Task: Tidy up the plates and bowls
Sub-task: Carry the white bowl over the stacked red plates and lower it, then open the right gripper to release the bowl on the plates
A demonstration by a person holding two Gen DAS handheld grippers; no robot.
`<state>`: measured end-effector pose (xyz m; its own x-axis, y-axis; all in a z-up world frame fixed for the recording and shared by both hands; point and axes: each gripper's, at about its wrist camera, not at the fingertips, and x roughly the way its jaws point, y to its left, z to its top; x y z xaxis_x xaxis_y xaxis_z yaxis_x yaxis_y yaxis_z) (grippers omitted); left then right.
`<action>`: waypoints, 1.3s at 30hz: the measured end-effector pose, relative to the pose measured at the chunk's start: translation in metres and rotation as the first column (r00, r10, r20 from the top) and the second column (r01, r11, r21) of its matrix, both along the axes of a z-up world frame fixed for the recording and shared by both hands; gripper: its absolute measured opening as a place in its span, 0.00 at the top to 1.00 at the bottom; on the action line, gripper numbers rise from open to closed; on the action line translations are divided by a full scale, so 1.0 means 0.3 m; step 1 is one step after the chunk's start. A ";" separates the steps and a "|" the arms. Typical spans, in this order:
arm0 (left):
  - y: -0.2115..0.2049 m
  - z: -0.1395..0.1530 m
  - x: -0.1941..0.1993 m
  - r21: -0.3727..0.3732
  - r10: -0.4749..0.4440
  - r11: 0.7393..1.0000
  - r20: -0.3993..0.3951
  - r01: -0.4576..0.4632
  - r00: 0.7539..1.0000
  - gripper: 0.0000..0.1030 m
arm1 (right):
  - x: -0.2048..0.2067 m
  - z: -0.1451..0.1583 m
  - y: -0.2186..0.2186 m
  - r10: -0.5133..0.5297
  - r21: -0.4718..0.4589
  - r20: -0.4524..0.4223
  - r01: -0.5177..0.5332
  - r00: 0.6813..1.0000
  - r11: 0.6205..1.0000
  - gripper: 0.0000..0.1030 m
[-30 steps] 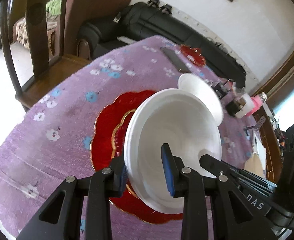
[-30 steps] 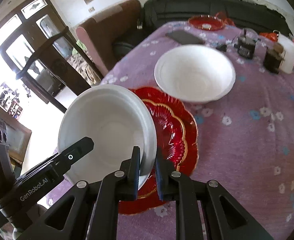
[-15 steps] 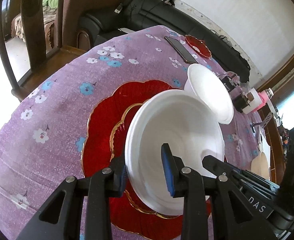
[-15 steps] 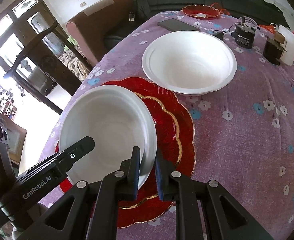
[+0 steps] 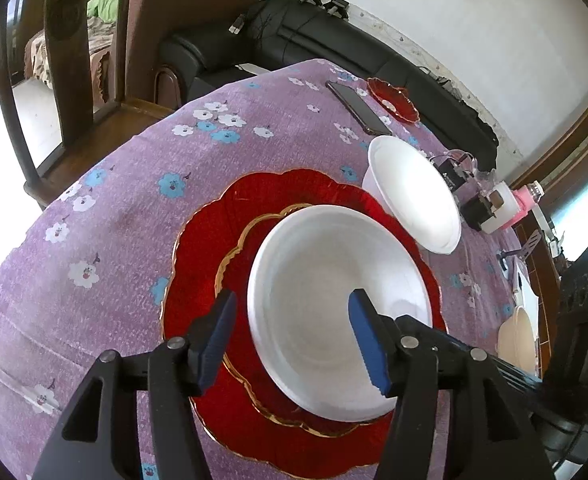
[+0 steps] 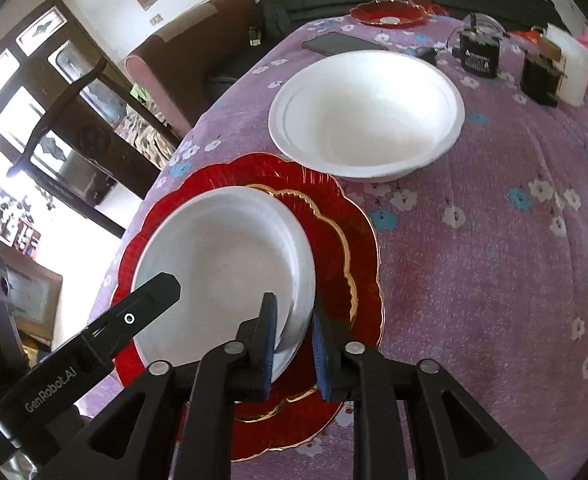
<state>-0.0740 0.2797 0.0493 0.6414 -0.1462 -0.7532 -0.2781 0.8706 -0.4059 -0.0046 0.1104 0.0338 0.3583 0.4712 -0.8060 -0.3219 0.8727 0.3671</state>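
Observation:
A white bowl [image 5: 334, 304] [image 6: 221, 264] sits on a red scalloped plate with a gold rim [image 5: 213, 248] [image 6: 346, 224] on the purple flowered tablecloth. My left gripper [image 5: 294, 336] is open, its jaws spread on either side of the bowl's near rim. My right gripper [image 6: 294, 344] has its blue pads close around the bowl's near rim, with a narrow gap showing. A second white bowl [image 5: 414, 192] [image 6: 368, 116] stands on the cloth just beyond the red plate.
A small red dish [image 5: 392, 100] [image 6: 390, 12], a dark phone [image 5: 358, 108] [image 6: 342, 44], black boxes [image 6: 480, 54] and a white-and-pink item [image 5: 506, 208] lie at the far side. A cream bowl [image 5: 516, 340] sits far right. A wooden chair [image 5: 69, 60] and black sofa [image 5: 334, 36] stand beyond the table.
The bowl came down onto the red plate. My left gripper opened and let go of its rim. My right gripper's pads have eased slightly apart.

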 end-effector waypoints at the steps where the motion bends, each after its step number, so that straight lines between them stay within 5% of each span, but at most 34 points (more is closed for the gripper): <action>1: 0.000 0.005 -0.006 0.000 0.002 1.000 0.007 -0.002 1.000 0.41 | -0.004 0.003 -0.005 -0.005 0.006 0.008 0.005 1.000 1.000 0.80; 25: -0.123 0.182 -0.204 0.160 -0.035 0.987 0.153 0.011 0.988 0.27 | -0.165 0.086 -0.127 -0.029 0.092 0.109 0.019 0.994 0.996 0.69; 39: -0.246 0.216 -0.246 0.247 -0.105 0.967 0.165 0.062 0.981 0.26 | -0.247 0.117 -0.233 -0.057 0.112 0.164 0.039 0.985 0.993 0.61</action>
